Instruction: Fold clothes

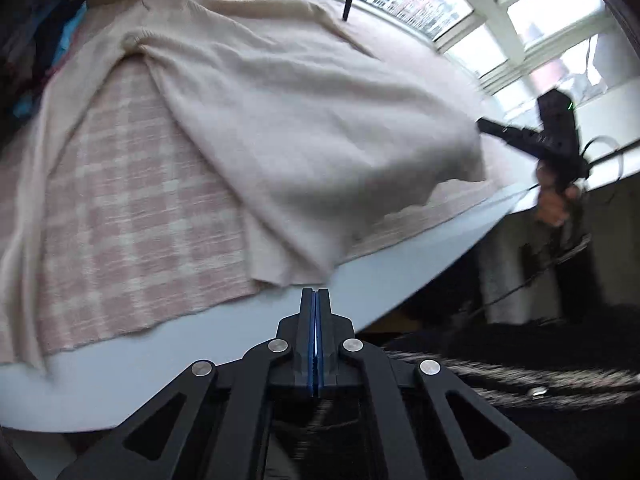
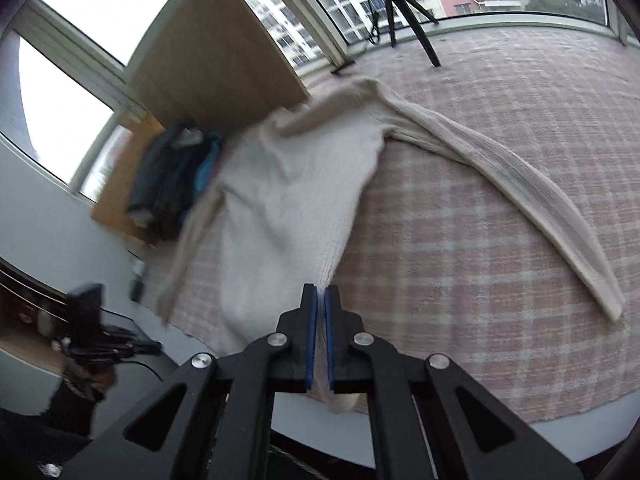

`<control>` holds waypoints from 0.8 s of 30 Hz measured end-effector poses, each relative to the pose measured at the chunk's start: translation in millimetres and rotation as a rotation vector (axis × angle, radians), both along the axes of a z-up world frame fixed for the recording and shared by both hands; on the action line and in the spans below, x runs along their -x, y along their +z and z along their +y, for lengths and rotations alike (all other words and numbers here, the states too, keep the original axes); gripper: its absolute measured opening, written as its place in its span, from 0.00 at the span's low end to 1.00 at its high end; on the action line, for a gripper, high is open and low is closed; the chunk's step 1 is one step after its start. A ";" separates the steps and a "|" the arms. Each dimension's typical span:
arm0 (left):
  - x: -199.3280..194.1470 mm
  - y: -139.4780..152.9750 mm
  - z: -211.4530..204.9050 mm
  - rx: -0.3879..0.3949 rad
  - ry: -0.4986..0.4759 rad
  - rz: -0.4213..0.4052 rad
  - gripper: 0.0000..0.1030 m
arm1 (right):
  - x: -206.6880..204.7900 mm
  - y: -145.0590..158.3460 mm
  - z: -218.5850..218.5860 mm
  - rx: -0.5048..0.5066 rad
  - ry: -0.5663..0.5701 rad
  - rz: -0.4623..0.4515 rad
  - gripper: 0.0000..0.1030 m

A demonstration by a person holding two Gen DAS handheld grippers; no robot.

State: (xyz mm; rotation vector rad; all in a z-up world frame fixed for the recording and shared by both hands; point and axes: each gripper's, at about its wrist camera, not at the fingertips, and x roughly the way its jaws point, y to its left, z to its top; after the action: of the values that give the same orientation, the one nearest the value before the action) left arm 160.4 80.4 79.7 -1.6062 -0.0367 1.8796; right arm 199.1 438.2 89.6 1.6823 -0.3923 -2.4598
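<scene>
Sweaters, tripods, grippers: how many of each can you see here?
Cream sweater: 1
Black tripod: 1
Grippers: 2, the left gripper shut and empty, the right gripper shut on the sweater's hem
Total: 4

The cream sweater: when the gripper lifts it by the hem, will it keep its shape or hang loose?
Probably loose. The cream sweater already sags in soft folds where the right gripper pinches its hem. The sleeve lies curved and flat on the checked cloth, so it would likely trail. The knit seems unlikely to slip.
</scene>
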 end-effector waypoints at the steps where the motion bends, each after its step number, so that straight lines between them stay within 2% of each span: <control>1: 0.8 -6.3 1.8 0.042 0.001 0.027 0.00 | -0.2 3.6 1.2 -0.024 -0.007 -0.004 0.14; 3: 4.7 -16.1 6.1 0.084 0.005 0.073 0.00 | 0.8 -4.7 0.3 -0.071 -0.011 -0.027 0.16; 4: 7.2 -20.2 8.5 0.095 0.007 0.094 0.01 | 1.2 -9.9 0.7 -0.060 0.000 -0.031 0.17; 6: 12.0 -26.7 14.5 0.085 0.007 0.106 0.14 | 2.3 -19.9 1.0 -0.040 0.019 -0.041 0.19; 9: 25.6 -35.3 29.8 0.011 0.020 0.060 0.31 | 7.4 -31.5 -3.4 -0.056 0.037 -0.058 0.28; 12: 37.7 -47.4 43.8 0.020 0.041 0.048 0.30 | 12.3 -46.7 0.0 -0.065 0.026 -0.083 0.32; 14: 44.3 -61.4 50.6 0.024 0.066 0.007 0.26 | 15.6 -57.4 3.3 -0.065 0.014 -0.100 0.33; 15: 45.6 -67.3 50.5 0.029 0.078 -0.013 0.12 | 16.9 -62.1 4.4 -0.062 0.011 -0.107 0.33; 16: 46.8 -72.1 49.9 0.025 0.089 -0.032 0.03 | 17.5 -65.2 3.6 -0.050 0.013 -0.111 0.33; 19: 49.1 -63.0 41.5 -0.044 0.118 -0.044 0.02 | 19.1 -74.5 1.1 -0.015 0.020 -0.123 0.33; 21: 50.2 -44.0 33.3 -0.073 0.136 -0.010 0.02 | 20.3 -73.3 -1.3 0.014 0.022 -0.113 0.09; 22: 51.5 -30.5 27.4 -0.081 0.146 0.018 0.02 | 21.2 -69.5 -2.5 0.032 0.019 -0.099 0.04; 24: 56.3 -5.8 13.9 -0.082 0.170 0.089 0.02 | 26.5 -52.8 -4.3 0.078 0.002 -0.040 0.04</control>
State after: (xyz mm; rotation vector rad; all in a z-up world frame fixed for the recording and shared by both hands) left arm 104.1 94.3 73.9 -1.5028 -0.2155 2.0499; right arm 172.6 433.9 36.8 1.7024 -0.4842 -2.3801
